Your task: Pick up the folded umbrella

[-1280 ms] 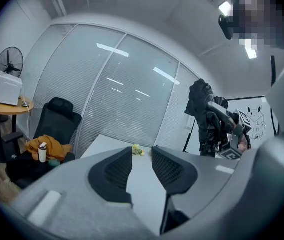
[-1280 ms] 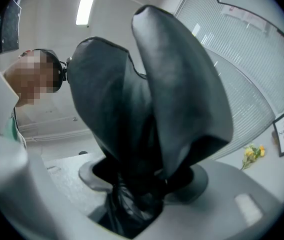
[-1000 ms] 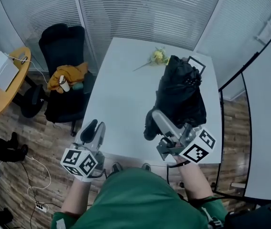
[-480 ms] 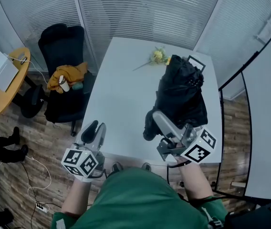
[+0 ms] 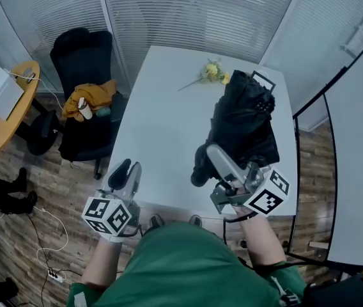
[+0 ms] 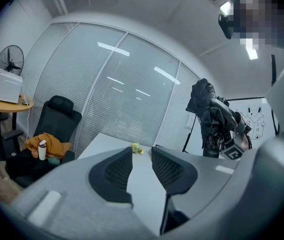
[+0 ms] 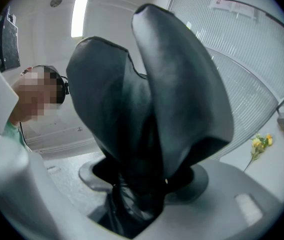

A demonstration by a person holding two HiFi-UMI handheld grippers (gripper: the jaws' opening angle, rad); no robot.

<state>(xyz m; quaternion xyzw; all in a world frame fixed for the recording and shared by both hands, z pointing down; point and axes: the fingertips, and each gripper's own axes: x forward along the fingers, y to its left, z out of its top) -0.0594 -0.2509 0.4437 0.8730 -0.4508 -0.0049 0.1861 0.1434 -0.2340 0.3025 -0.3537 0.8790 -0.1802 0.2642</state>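
The right claw (image 5: 223, 164) is clenched on the lower end of the black folded umbrella (image 5: 242, 120), which stands raised above the white bench (image 5: 162, 120). The left claw (image 5: 125, 171) is released and empty, near the bench's edge. A firm squeeze and a steady wrist seem wise, since the bulky upper part could tip sideways.

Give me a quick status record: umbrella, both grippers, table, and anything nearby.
umbrella: black, folded, lifted off the table
right gripper: shut on the umbrella's lower end
left gripper: jaws slightly apart, nothing between them, by the table's near left corner
table: white
flower: yellow, lying at the table's far side
chair: black, left of the table, orange cloth and a cup on its seat
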